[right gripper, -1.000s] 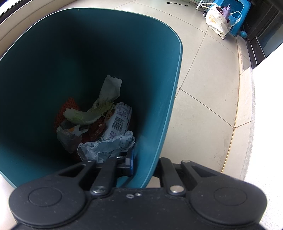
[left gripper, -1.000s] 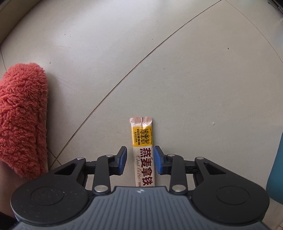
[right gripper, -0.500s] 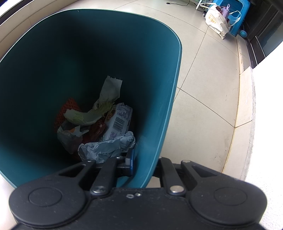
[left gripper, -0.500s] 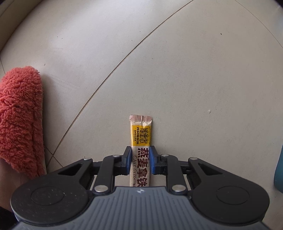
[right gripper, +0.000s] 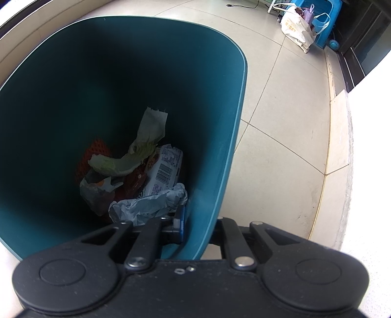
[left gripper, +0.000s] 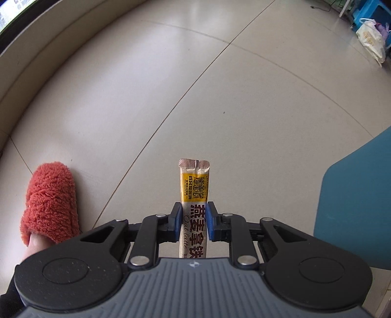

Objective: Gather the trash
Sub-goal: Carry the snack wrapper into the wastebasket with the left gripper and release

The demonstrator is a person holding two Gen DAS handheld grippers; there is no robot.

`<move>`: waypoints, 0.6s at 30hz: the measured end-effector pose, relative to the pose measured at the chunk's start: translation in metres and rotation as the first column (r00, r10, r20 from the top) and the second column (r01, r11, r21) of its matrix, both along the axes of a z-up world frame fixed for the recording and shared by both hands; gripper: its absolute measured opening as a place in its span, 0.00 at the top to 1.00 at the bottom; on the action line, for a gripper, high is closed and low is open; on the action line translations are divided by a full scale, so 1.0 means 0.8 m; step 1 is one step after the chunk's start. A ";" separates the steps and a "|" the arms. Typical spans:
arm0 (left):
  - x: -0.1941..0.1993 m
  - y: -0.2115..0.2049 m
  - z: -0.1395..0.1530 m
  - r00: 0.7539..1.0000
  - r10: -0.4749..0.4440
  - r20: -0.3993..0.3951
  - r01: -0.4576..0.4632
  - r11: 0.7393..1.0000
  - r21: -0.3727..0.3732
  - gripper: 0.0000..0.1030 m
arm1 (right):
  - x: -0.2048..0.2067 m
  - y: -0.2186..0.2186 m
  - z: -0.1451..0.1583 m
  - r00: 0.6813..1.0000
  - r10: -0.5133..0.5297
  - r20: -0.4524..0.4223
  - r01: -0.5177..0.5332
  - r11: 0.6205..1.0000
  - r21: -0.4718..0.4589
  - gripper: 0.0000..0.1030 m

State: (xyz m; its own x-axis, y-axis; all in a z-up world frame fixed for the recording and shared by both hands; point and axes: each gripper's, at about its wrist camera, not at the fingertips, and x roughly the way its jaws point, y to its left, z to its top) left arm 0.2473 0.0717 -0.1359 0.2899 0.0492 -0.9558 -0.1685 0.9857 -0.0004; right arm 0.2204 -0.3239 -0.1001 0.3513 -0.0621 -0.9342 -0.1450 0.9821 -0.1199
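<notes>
My left gripper [left gripper: 194, 220] is shut on an oat latte sachet [left gripper: 194, 186], white with a yellow band, and holds it lifted off the tiled floor, pointing forward. The teal trash bin [left gripper: 354, 208] stands close at the right of the left wrist view. My right gripper [right gripper: 198, 223] is shut on the bin's wall [right gripper: 227, 151], one finger inside and one outside. Inside the bin lie crumpled wrappers [right gripper: 149, 208], a cabbage leaf [right gripper: 114, 164] and a barcoded packet [right gripper: 163, 173].
A fuzzy red slipper on a foot [left gripper: 51, 198] is at the left on the floor. A white bag [right gripper: 297, 29] and a blue stool [right gripper: 320, 22] stand far back right. A raised ledge [right gripper: 342, 137] runs along the right.
My left gripper closed on the sachet and lifted it off the floor; the view tilted up and the bin came into sight. The right gripper kept its hold on the bin.
</notes>
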 end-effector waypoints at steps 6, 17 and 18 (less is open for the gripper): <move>-0.009 -0.033 0.112 0.986 -0.093 0.137 0.093 0.996 0.003 0.81 | 0.000 -0.005 0.004 1.000 -0.002 0.003 0.002 1.000 0.012 0.91; -0.003 -0.138 0.290 0.880 -0.283 0.382 0.327 0.944 -0.052 0.81 | 0.000 -0.005 0.007 1.000 -0.003 0.005 0.003 1.000 0.014 0.91; -0.004 -0.153 0.300 0.865 -0.302 0.400 0.354 0.933 -0.061 0.81 | -0.001 -0.006 0.007 1.000 -0.003 0.006 0.003 1.000 0.015 0.91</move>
State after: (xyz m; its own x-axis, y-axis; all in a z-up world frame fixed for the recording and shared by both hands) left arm 0.2443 -0.0507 0.1041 0.6078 -0.2274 -0.7608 0.2031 0.9708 -0.1279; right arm 0.2199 -0.3283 -0.0943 0.3565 -0.0493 -0.9330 -0.1415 0.9842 -0.1061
